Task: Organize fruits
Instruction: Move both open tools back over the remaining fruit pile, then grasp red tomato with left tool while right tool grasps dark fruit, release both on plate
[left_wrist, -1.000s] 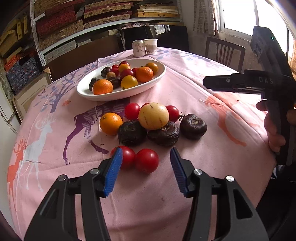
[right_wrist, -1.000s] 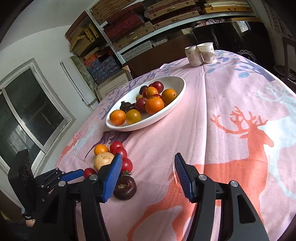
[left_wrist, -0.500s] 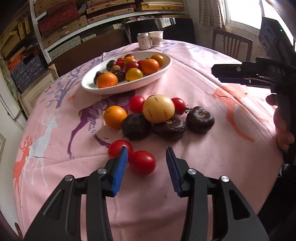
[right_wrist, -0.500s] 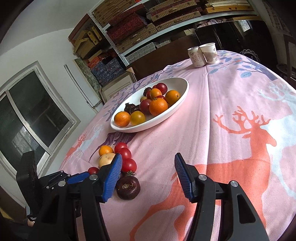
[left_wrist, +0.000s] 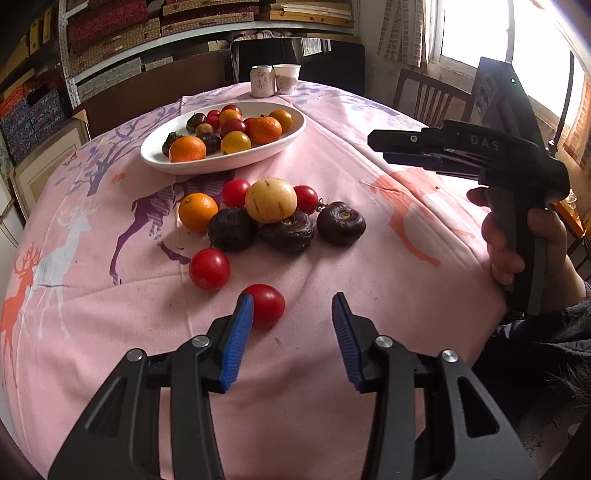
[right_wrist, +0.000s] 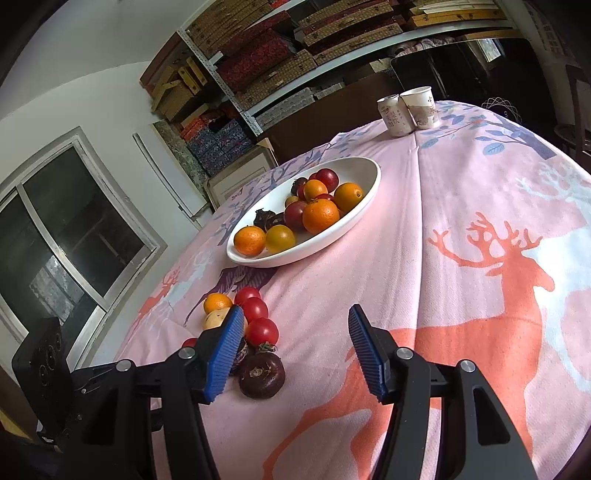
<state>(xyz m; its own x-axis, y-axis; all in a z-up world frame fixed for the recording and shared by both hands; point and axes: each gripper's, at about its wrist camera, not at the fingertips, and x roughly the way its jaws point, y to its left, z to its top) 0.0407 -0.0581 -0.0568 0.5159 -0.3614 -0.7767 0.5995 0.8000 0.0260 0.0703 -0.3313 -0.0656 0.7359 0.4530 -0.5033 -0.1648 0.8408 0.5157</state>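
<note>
- My left gripper (left_wrist: 291, 314) sits low in the centre of the left wrist view, jaws spread wide and holding nothing.
- A red tomato (left_wrist: 265, 305) lies on the pink cloth just inside the left blue pad (left_wrist: 236, 341); the pad's tip overlaps its left edge, and I cannot tell whether they touch. The other pad stands well clear of it.
- A second red tomato (left_wrist: 209, 268) lies a little farther up and to the left, apart from the first.
- Above them, mid-frame, is the loose cluster: an orange (left_wrist: 198, 211), a pale yellow round fruit (left_wrist: 270, 199) resting on dark purple fruits (left_wrist: 286, 231), with two small red ones tucked behind it.
- The white oval bowl (left_wrist: 184, 165) sits in the upper centre of that view, already loaded with oranges, yellow and red fruits and a few dark ones.
- My right gripper (right_wrist: 295, 347) is released as well, jaws wide apart over bare tablecloth (right_wrist: 461, 229), grasping nothing.
- In the right wrist view a dark purple fruit (right_wrist: 261, 374) lies just right of the left pad, near it but apart from it.
- From the left wrist view the right gripper appears at the right edge, held in a hand (left_wrist: 517, 247) above the table.
- A can (left_wrist: 262, 81) and a paper cup (left_wrist: 287, 78) stand side by side beyond the bowl, at the top centre.
</note>
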